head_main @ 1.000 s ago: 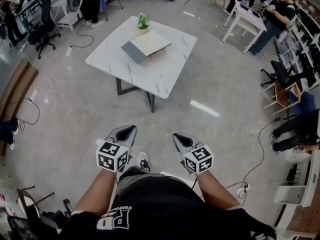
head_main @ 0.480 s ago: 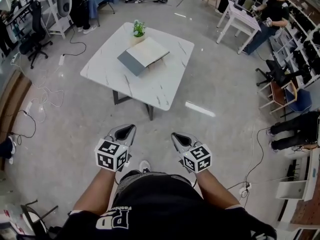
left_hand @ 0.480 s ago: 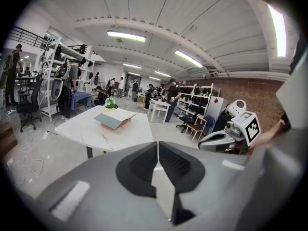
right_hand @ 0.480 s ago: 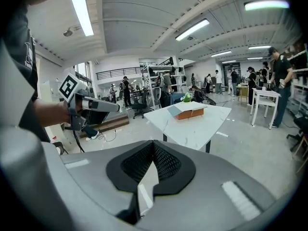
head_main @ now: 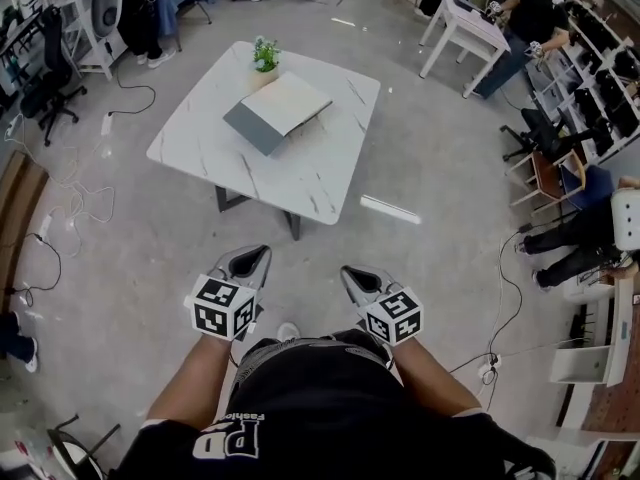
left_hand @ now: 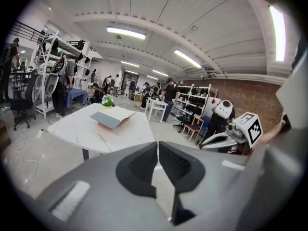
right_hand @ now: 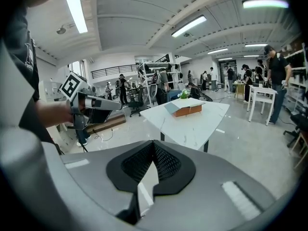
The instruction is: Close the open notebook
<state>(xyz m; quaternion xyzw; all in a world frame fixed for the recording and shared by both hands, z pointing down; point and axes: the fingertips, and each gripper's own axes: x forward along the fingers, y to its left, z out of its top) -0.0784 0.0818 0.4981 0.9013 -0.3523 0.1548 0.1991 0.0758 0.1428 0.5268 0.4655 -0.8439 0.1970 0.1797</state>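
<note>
The open notebook (head_main: pixel 275 108) lies toward the far edge of the white marble table (head_main: pixel 300 173), just beside a small potted plant (head_main: pixel 265 56) and well apart from me. I hold my left claw (head_main: pixel 252 260) and right claw (head_main: pixel 358 276) low by my waist over the floor, each pinched together with nothing between its jaws. I judge this to be the approach, the closing not yet begun: next I need to step up to the table's near edge, spread a claw and catch the raised cover.
</note>
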